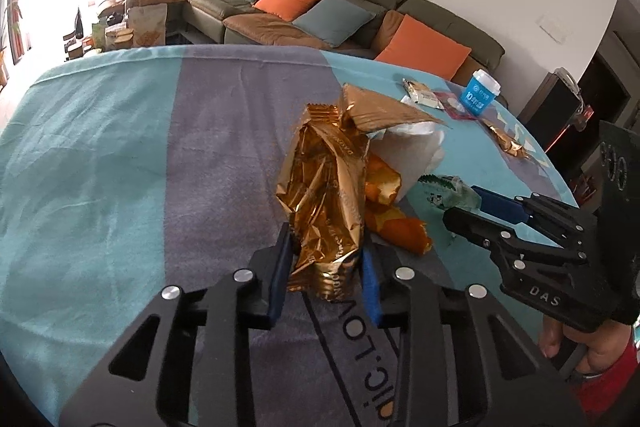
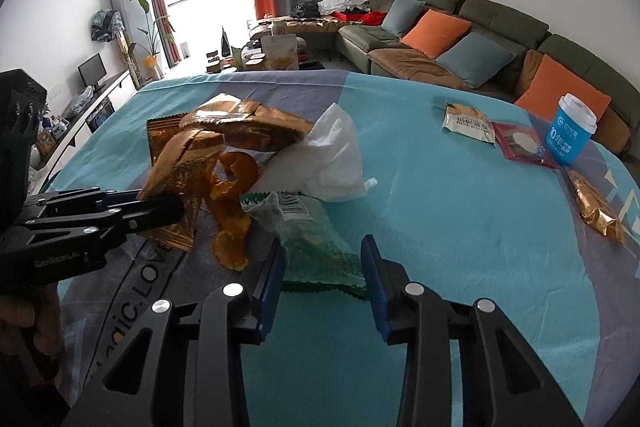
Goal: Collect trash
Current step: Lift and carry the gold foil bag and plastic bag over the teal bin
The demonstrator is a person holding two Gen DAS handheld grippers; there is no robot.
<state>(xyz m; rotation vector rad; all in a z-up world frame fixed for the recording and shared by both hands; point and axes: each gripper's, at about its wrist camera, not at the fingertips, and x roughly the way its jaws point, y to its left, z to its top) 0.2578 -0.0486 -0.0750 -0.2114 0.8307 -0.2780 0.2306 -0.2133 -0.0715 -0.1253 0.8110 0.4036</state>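
A pile of trash lies on the teal and grey cloth: gold foil wrappers (image 1: 328, 195) (image 2: 224, 131), orange peel (image 1: 400, 227) (image 2: 232, 211), a white tissue (image 1: 416, 147) (image 2: 332, 155) and a clear green wrapper (image 1: 448, 191) (image 2: 316, 239). My left gripper (image 1: 326, 267) has its blue pads either side of the gold wrapper's near end, touching it. My right gripper (image 2: 324, 275) is open around the green wrapper's near end. Each gripper also shows in the other view: the right (image 1: 464, 205), the left (image 2: 160, 209).
Further right on the table lie a white snack packet (image 2: 468, 121), a red packet (image 2: 520, 145), a blue paper cup (image 2: 570, 131) and a small gold wrapper (image 2: 596, 207). A sofa with cushions (image 2: 460, 31) stands behind the table.
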